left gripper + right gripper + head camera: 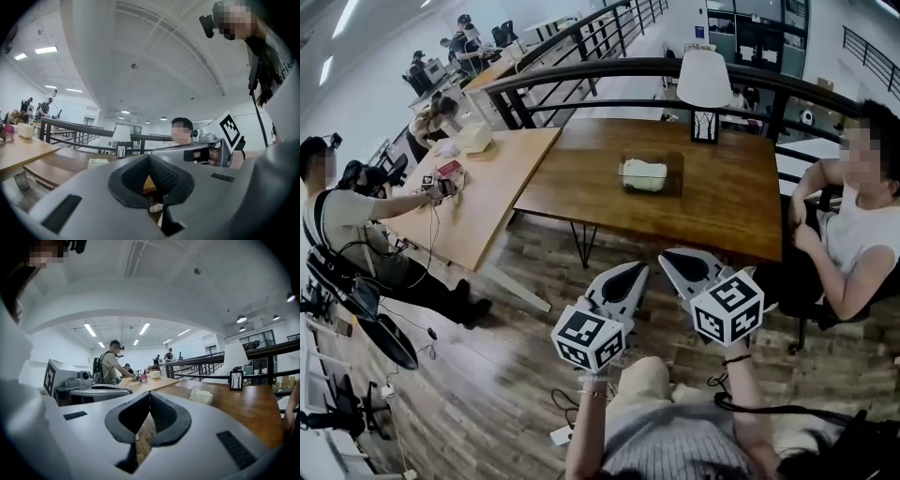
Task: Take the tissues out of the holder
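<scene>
The dark wooden table (pixel 581 187) is bare around the clear holder (pixel 673 178), which stands mid-table, well apart from every edge, with white tissues (pixel 643 175) inside. Short of the near edge, the left gripper (pixel 630 277) and right gripper (pixel 680 265) hang side by side, jaws closed and empty.

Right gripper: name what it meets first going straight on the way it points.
Probably the dark wooden table, at its front edge; depth is unclear. The tissue holder sits right of that line.
</scene>
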Demonstrator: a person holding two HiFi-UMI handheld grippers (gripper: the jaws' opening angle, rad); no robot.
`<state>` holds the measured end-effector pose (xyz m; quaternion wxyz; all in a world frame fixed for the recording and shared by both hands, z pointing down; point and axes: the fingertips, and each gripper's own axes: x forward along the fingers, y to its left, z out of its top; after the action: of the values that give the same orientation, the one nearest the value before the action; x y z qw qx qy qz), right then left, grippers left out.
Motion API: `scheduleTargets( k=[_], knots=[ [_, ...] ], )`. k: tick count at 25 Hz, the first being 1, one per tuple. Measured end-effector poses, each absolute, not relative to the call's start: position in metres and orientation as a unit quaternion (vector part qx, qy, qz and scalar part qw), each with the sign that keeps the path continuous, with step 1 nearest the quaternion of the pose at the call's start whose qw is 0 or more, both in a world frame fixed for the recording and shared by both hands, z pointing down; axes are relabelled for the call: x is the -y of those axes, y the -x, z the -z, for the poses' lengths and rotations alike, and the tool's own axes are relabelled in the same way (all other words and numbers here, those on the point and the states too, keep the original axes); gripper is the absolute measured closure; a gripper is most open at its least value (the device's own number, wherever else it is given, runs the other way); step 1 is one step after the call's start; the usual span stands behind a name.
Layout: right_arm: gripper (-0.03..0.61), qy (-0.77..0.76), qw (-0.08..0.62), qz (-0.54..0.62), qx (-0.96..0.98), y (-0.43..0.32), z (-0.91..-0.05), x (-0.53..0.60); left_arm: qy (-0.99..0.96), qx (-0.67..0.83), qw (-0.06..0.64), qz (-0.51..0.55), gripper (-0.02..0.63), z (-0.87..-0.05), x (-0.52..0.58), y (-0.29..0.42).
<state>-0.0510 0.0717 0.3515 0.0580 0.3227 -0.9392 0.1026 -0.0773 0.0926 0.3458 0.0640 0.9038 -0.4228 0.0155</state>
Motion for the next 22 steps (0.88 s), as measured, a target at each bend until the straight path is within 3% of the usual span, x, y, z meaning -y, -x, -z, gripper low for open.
scheduleTargets(
  k=[22],
  knots=[
    [0.566, -0.332, 0.052, -0.104, 0.936, 0.062, -0.336, 0.009, -0.911, 0.407, 0.055, -0.030, 0.606, -0.329, -0.009, 0.080]
  ],
)
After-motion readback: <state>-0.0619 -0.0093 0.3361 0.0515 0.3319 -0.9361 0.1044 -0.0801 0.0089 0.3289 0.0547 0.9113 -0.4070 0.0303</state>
